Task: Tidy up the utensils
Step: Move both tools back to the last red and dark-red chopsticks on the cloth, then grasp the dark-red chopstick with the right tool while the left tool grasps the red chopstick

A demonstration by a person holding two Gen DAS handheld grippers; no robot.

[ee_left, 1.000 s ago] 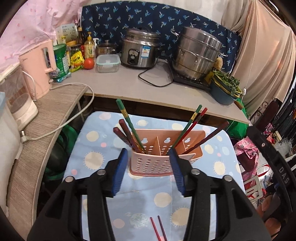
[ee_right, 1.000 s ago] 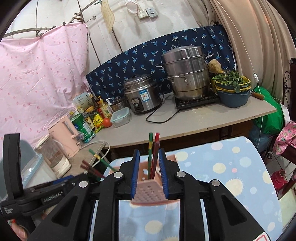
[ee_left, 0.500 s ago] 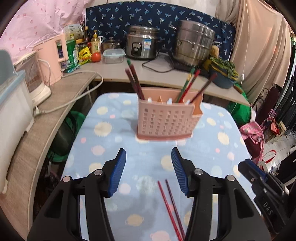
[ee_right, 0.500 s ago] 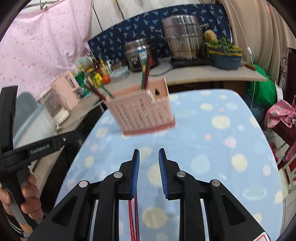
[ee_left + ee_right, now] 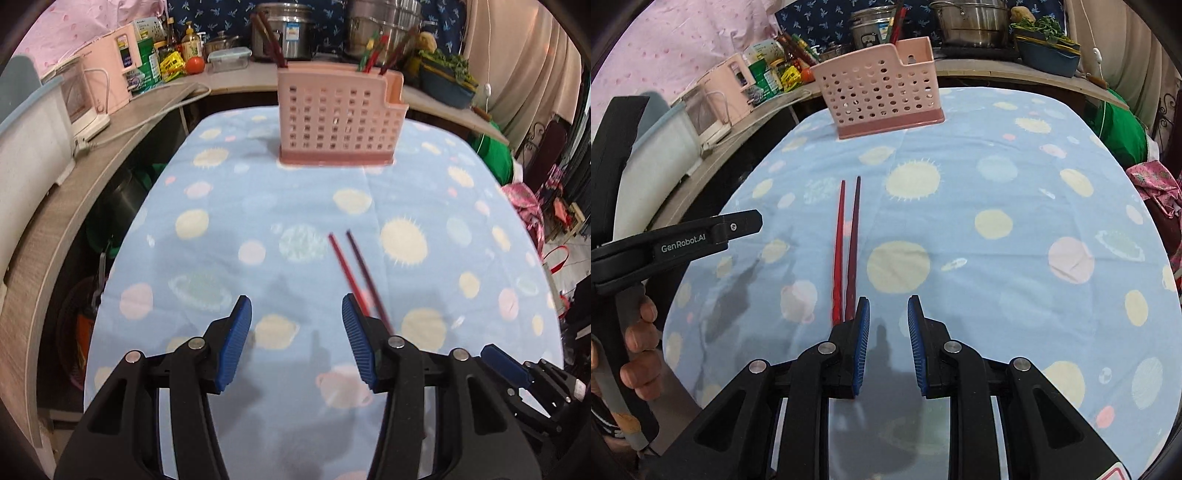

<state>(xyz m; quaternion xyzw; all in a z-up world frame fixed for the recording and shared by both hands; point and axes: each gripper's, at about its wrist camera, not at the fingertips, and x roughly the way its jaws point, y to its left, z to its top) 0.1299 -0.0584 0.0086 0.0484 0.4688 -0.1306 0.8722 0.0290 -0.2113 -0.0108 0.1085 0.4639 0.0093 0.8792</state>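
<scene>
The pink holder (image 5: 341, 118) stands far ahead of both grippers on the spotted cloth (image 5: 997, 229), already stocked with several chopsticks (image 5: 371, 55), so most sorting looks done; one red pair (image 5: 846, 251) remains, lying just ahead-left of the right gripper (image 5: 885, 325), whose jaws are slightly apart and empty; the left gripper (image 5: 295, 332) gapes wide, empty; a second ago both hovered at the holder, and have since drawn back.
</scene>
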